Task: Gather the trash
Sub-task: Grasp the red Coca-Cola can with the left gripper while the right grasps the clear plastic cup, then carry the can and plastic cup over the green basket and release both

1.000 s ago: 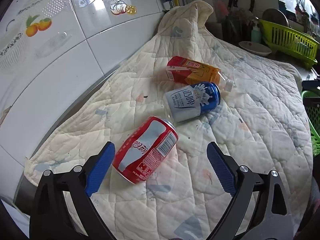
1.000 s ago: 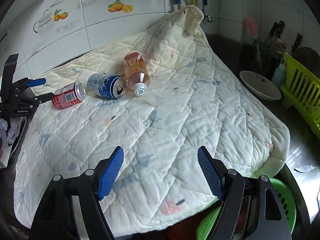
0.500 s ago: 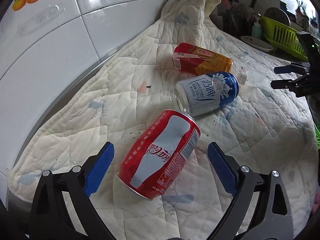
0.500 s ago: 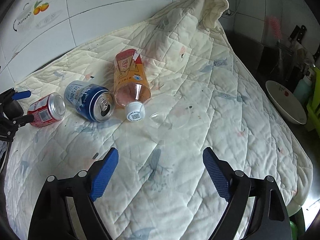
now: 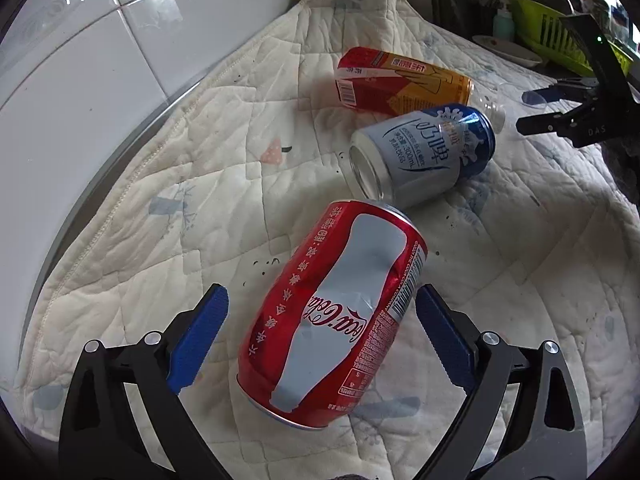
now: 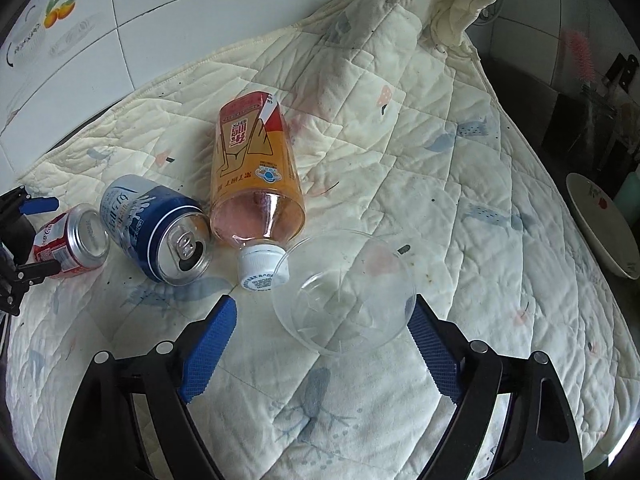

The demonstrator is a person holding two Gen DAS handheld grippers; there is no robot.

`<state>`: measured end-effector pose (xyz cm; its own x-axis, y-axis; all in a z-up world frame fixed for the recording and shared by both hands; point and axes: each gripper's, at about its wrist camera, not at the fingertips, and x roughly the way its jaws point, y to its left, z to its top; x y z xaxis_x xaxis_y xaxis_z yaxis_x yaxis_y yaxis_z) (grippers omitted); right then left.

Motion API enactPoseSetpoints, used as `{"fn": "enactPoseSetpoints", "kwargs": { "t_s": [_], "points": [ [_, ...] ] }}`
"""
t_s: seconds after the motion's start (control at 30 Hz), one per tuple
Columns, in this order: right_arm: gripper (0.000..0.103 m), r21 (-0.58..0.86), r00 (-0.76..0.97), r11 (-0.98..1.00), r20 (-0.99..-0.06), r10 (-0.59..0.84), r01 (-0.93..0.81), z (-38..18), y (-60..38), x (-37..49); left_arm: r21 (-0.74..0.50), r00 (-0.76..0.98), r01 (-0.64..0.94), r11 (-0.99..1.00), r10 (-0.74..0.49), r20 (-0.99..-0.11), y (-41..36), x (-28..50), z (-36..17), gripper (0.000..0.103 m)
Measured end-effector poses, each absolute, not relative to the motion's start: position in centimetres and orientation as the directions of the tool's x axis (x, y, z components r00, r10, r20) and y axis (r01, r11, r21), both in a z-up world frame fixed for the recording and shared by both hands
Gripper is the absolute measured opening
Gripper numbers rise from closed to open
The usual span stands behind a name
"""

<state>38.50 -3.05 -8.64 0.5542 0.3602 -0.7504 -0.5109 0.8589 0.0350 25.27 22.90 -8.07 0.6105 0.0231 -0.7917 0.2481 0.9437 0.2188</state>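
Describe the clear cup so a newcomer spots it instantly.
On the cream quilt, a row of litter ends with a bottle. The clear cup lies beside its white cap, between the right gripper jaws. It alone is see-through and unlabelled.

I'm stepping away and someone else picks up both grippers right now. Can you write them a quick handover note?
Left hand-held gripper: open, straddling the red cola can lying on the quilt, not gripped yet.
Right hand-held gripper: open, at the clear plastic cup.
Blue-and-white can and capped orange bottle lie between them.
Done: nothing collected yet.
Left: all four pieces.
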Motion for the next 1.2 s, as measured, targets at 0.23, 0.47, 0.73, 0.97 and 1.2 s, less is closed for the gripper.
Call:
{"fn": "enactPoseSetpoints", "kwargs": {
  "t_s": [0.23, 0.47, 0.73, 0.97, 1.2],
  "points": [
    [0.083, 0.061, 0.545, 0.861, -0.751, 0.373, -0.505, -8.8, -3.2, 39.4, 0.231, 0.582, 0.272, 0.934, 0.031, -0.812, 22.6, 26.2, -9.2, 0.093],
    [0.075, 0.096, 0.543, 0.863, -0.741, 0.395, -0.497, -8.7, -3.8, 39.5, 0.215, 0.571, 0.282, 0.935, 0.016, -0.821, 21.9, 26.7, -9.6, 0.084],
    [0.058, 0.11, 0.566, 0.862, -0.712, 0.416, -0.495, -8.3, -4.8, 38.3, 0.218, 0.594, 0.253, 0.943, 0.027, -0.804, 21.0, 25.9, -9.1, 0.082],
    [0.058, 0.123, 0.575, 0.86, -0.695, 0.431, -0.495, -7.0, -6.4, 34.8, 0.177, 0.616, 0.243, 0.954, -0.011, -0.787, 19.1, 23.4, -8.0, 0.079],
    [0.058, 0.108, 0.598, 0.875, -0.69, 0.408, -0.472, -6.1, -9.3, 29.7, 0.144, 0.638, 0.244, 0.959, -0.047, -0.769, 16.4, 19.9, -6.6, 0.077]
  ]
}}
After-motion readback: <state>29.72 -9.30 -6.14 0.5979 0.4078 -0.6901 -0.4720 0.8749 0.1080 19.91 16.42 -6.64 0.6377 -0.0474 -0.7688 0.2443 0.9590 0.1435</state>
